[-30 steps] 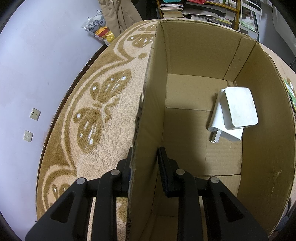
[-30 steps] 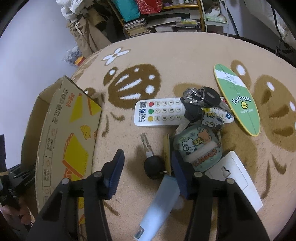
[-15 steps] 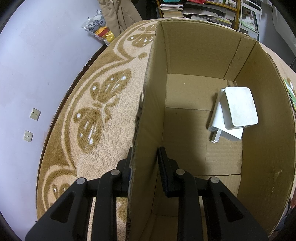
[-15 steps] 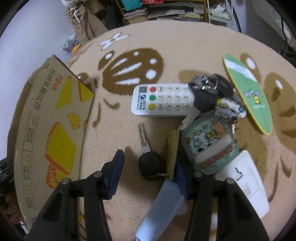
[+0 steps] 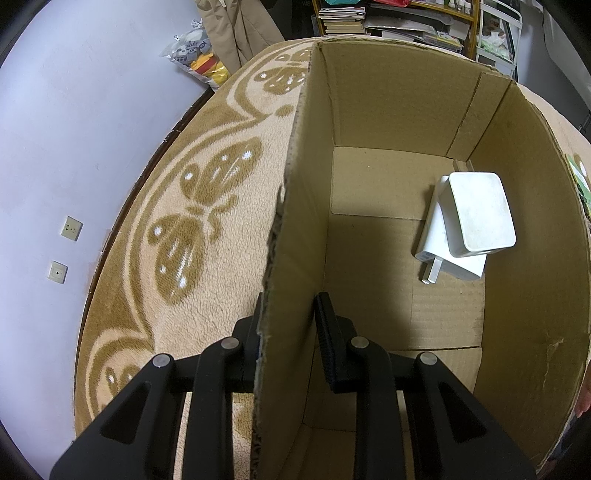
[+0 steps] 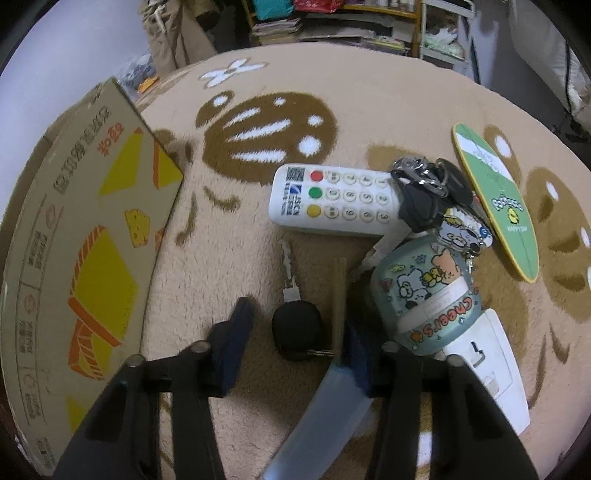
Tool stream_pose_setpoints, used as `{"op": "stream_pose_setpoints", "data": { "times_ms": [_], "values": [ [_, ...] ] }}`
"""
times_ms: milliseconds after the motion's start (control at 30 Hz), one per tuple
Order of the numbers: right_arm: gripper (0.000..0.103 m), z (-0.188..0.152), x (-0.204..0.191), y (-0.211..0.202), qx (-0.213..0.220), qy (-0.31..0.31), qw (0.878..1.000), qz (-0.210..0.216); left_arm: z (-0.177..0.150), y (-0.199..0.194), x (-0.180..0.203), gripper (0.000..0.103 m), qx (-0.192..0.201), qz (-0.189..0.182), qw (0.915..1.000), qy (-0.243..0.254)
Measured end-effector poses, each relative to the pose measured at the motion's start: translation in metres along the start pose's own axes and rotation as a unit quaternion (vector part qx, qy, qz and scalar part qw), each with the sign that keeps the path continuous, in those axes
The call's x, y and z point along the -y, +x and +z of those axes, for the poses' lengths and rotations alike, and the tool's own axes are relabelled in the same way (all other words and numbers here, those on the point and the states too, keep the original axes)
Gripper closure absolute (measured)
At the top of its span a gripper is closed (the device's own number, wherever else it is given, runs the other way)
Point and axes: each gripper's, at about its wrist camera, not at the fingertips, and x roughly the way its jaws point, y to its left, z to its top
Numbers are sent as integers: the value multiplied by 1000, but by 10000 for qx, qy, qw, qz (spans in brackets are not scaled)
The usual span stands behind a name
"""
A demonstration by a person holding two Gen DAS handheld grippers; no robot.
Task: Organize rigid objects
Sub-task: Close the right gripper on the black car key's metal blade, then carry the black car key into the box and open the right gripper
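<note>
My left gripper [image 5: 288, 325] is shut on the left wall of the open cardboard box [image 5: 291, 206], one finger outside and one inside. Inside the box lie a white charger plug [image 5: 443, 247] and a white rounded block [image 5: 480, 214] on top of it. My right gripper [image 6: 291, 325] is open and low over the rug, with the black-headed key [image 6: 295, 328] between its fingers. Next to the key lie a thin wooden piece [image 6: 337, 295], a pale blue flat piece [image 6: 325, 417] and a cartoon-printed case [image 6: 428, 291].
The box's printed outside [image 6: 85, 258] stands left of the right gripper. On the rug lie a white remote [image 6: 332, 199], a bunch of keys [image 6: 432, 188], a green oval card [image 6: 495, 199] and a white switch plate [image 6: 487, 362]. Bookshelves [image 6: 332, 22] stand beyond the rug.
My right gripper has moved forward and down, so the black-headed key now sits between its open fingers. The left gripper and the box have not moved.
</note>
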Motion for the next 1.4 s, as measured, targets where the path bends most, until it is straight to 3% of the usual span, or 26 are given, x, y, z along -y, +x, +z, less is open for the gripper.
{"op": "stream_pose_setpoints", "data": {
  "times_ms": [233,300,433,467,567,767,1400],
  "values": [
    [74,-1,-4,-5,179,-102,9997,153,0,0,0,79,-5,-15,10000,-23],
    [83,0,-8,-11,310,-127,9987,375,1,0,-1,79,-9,-24,10000,-35],
    [87,0,-19,-15,422,-305,9978,421,1,0,-1,79,-7,-16,10000,-25],
    [97,-1,-20,-14,403,-324,9978,413,1,0,-1,79,-8,-16,10000,-24],
    [98,-3,-21,-13,367,-247,9972,608,1,0,-1,79,-11,-23,10000,-35],
    [98,-4,-23,-19,521,-356,9965,557,1,0,0,79,-10,-22,10000,-34],
    [98,23,-57,-87,1687,-731,9808,646,2,0,-1,80,-20,-27,10000,-40]
  ]
}}
